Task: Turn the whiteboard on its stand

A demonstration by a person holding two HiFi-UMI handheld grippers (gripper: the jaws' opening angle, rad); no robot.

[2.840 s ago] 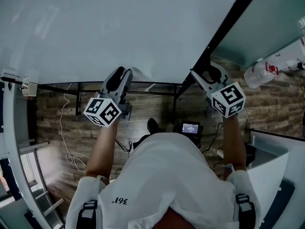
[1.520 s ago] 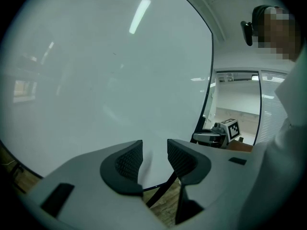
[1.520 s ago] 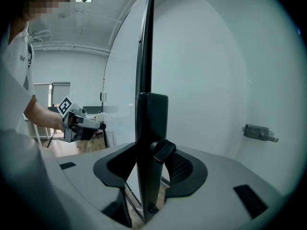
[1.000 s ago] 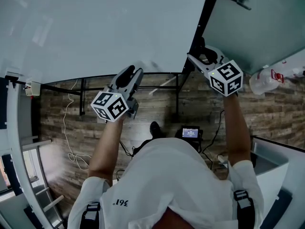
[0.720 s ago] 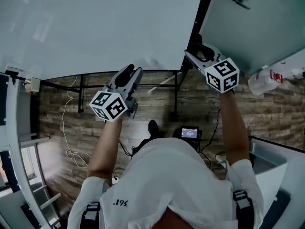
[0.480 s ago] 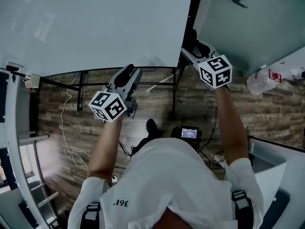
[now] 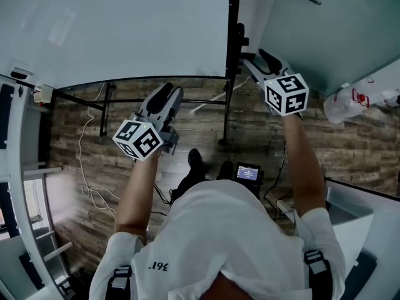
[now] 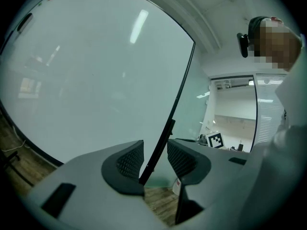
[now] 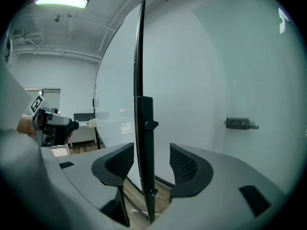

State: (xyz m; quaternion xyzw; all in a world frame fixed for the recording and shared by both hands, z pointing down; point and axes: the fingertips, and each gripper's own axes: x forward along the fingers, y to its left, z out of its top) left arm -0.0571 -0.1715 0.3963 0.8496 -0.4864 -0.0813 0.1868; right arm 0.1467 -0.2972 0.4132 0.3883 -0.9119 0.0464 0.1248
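Observation:
The whiteboard (image 7: 119, 30) is a big pale panel in a black frame, filling the top of the head view. Its right edge (image 7: 234, 17) now runs straight up beside the black stand post (image 7: 227, 105). My right gripper (image 7: 253, 60) is at that post. In the right gripper view the post (image 9: 145, 128) and its knob stand between the jaws (image 9: 151, 159), which are opening, with a gap on the right side. My left gripper (image 7: 167, 92) hangs open just under the board's bottom edge. Its view shows the board face (image 8: 86, 80) and the far black edge (image 8: 177, 99) beyond its empty jaws (image 8: 155, 157).
The stand's black crossbars (image 7: 125, 101) run over a wooden floor (image 7: 350, 142). A white cable (image 7: 90, 167) and a small screen device (image 7: 249, 172) lie on the floor. A glass wall with a door handle (image 9: 241, 124) is at the right, a white bottle-like object (image 7: 350, 99) below it.
The board has swung on its stand: its black right edge went from slanted to upright in the head view. My right gripper moved left with it. My left gripper barely moved.

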